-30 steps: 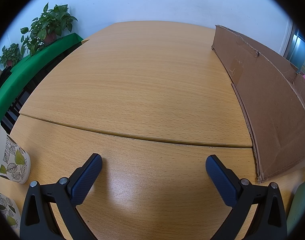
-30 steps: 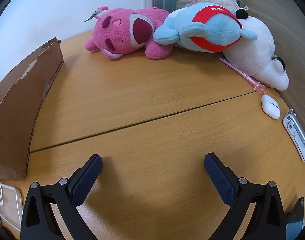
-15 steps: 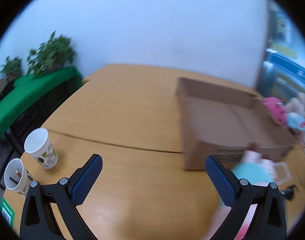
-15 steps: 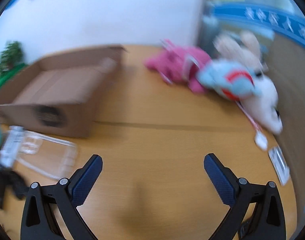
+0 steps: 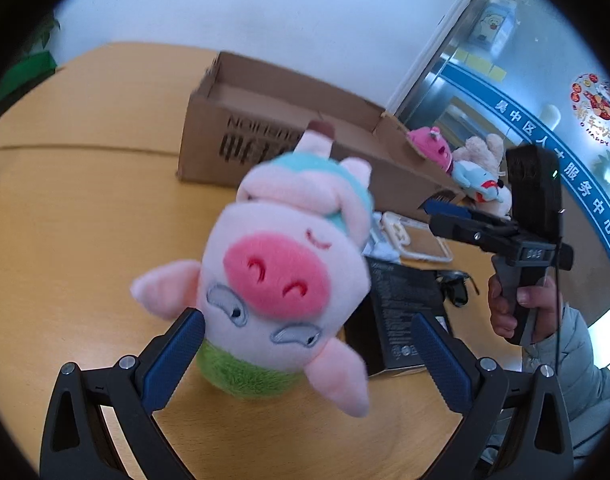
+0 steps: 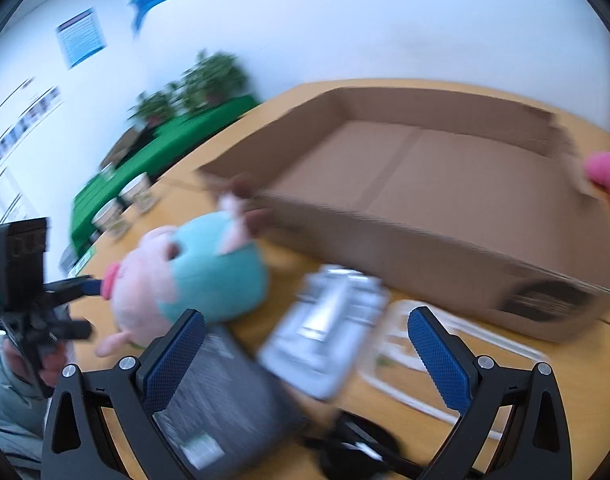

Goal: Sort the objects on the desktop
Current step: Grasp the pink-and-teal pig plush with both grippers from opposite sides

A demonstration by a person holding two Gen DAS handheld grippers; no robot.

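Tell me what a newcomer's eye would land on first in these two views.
First the pink pig plush, filling the middle of the left wrist view, standing between the open jaws of the left gripper. Behind it lies the wide open cardboard box, seemingly empty in the right wrist view. The right gripper, jaws open, hangs over a dark box and a clear plastic package.

Pink plush pig [image 5: 277, 280] upside down on table, seemingly near open, empty cardboard box [image 5: 289, 136].
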